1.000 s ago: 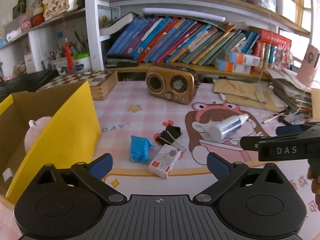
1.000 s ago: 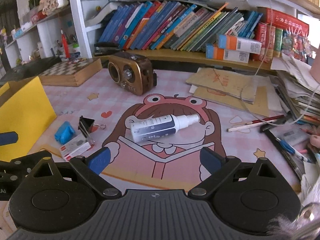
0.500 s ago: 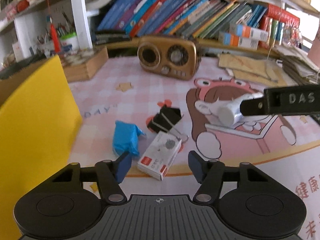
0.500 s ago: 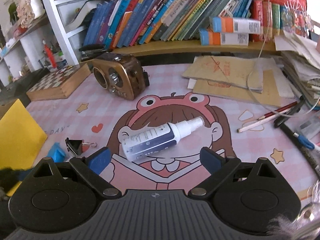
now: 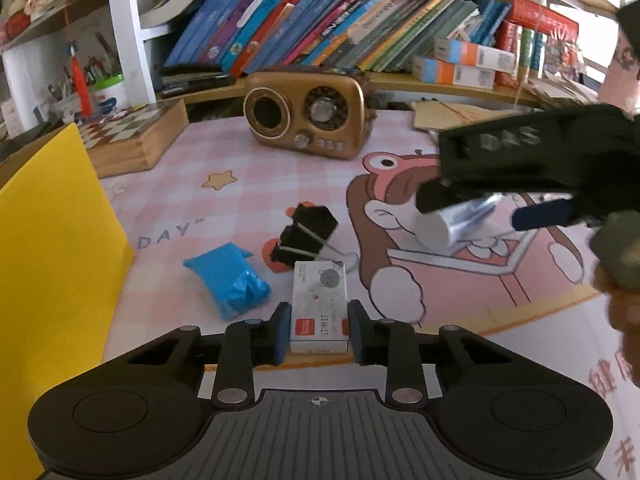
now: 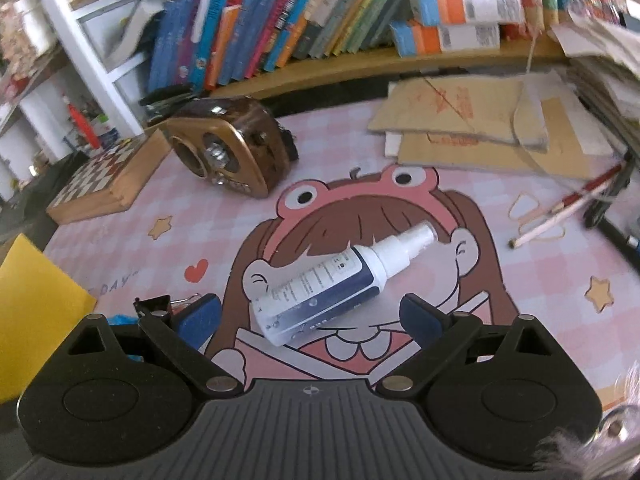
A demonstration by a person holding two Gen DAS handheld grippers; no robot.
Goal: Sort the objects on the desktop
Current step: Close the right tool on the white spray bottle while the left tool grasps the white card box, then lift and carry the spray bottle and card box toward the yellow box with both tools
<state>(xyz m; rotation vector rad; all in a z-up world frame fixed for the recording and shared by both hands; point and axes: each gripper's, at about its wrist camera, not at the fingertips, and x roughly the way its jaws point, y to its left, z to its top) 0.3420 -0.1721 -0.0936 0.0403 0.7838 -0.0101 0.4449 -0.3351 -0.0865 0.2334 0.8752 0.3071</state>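
Note:
My left gripper is shut on a small white box with a red label lying on the pink cartoon desk mat. A crumpled blue packet lies just left of it and black binder clips just beyond. My right gripper is open, its fingers on either side of the base of a white and blue spray bottle lying on the mat. The right gripper and bottle also show at the right of the left wrist view.
A yellow-sided cardboard box stands at the left. A brown retro radio and a wooden chessboard box sit at the back, before shelves of books. Brown envelopes and pens lie at the right.
My left gripper moved forward and down and closed on the white box. My right gripper moved in over the spray bottle, its fingers still apart.

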